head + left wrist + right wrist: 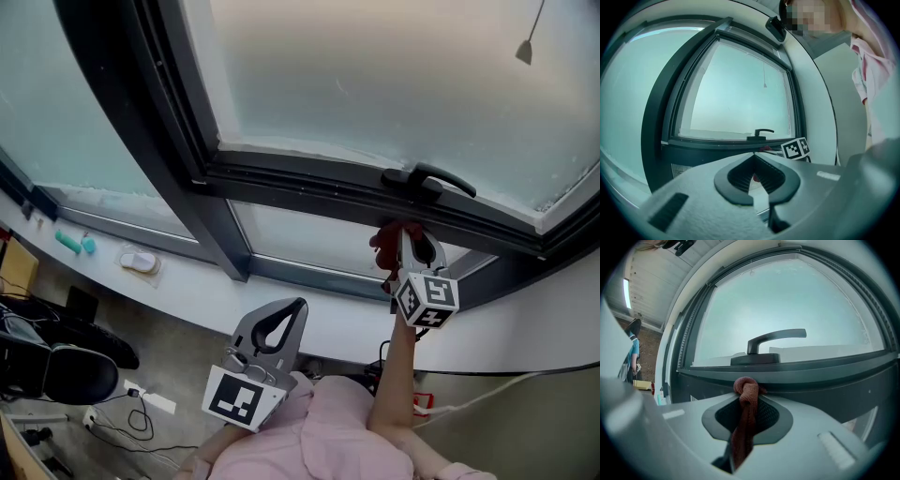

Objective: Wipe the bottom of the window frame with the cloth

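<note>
On my left, the left gripper (296, 307) hangs low and near me, well apart from the window; its own view shows the jaws pressed together at the tips with nothing between them (753, 157), which the head view only hints at. That same view catches my pink sleeve (862, 75) on the right and the pull cord (764, 86) against the glass. Further right, the right gripper (405, 234) is raised to the window frame (309, 183). From the head view I see only a red scrap, but the right gripper view makes it plain: the jaws (746, 404) pinch the cloth (747, 392), whose bunched end sits up against the bottom rail of the frame (811, 373), just under the handle (773, 341). I cannot tell whether it truly touches. That view also shows a person (633, 352) far off to the left, whom no other view shows. Below the frame runs a white sill (187, 291) carrying a teal object (70, 242) and a white object (141, 261) at its left end. On the floor at lower left stand a black chair (56, 361) and a power strip (150, 401).
</note>
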`<state>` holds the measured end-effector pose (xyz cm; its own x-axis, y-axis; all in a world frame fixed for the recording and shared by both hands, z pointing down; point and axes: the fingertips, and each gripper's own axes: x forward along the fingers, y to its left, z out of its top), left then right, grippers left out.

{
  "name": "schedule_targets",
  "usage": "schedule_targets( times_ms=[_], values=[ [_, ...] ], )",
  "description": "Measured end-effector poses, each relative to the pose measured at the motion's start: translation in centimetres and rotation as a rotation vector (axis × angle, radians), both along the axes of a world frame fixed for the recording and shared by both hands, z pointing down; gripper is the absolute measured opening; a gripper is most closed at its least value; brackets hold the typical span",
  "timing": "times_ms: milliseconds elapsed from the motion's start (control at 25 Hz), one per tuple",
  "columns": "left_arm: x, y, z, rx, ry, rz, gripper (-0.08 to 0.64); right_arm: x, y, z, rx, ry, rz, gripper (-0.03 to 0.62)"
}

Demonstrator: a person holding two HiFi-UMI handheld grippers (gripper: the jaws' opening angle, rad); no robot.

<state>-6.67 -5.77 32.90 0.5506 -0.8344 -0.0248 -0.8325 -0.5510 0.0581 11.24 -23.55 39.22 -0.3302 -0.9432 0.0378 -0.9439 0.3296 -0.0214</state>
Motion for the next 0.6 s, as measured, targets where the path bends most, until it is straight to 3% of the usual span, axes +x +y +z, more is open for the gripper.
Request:
schedule_targets(
  times_ms=[360, 600],
  values=[
    [-0.4, 0.3, 0.3, -0.047, -0.003, 0.0, 0.0, 0.4, 0.8, -1.1, -0.035, -0.027, -0.012, 0.055],
    [-2.3, 0.1, 2.1, -0.076, -0.021, -0.043, 0.0, 1.5, 6.2, -3.2, 0.029, -0.145, -0.078, 0.055]
  ],
)
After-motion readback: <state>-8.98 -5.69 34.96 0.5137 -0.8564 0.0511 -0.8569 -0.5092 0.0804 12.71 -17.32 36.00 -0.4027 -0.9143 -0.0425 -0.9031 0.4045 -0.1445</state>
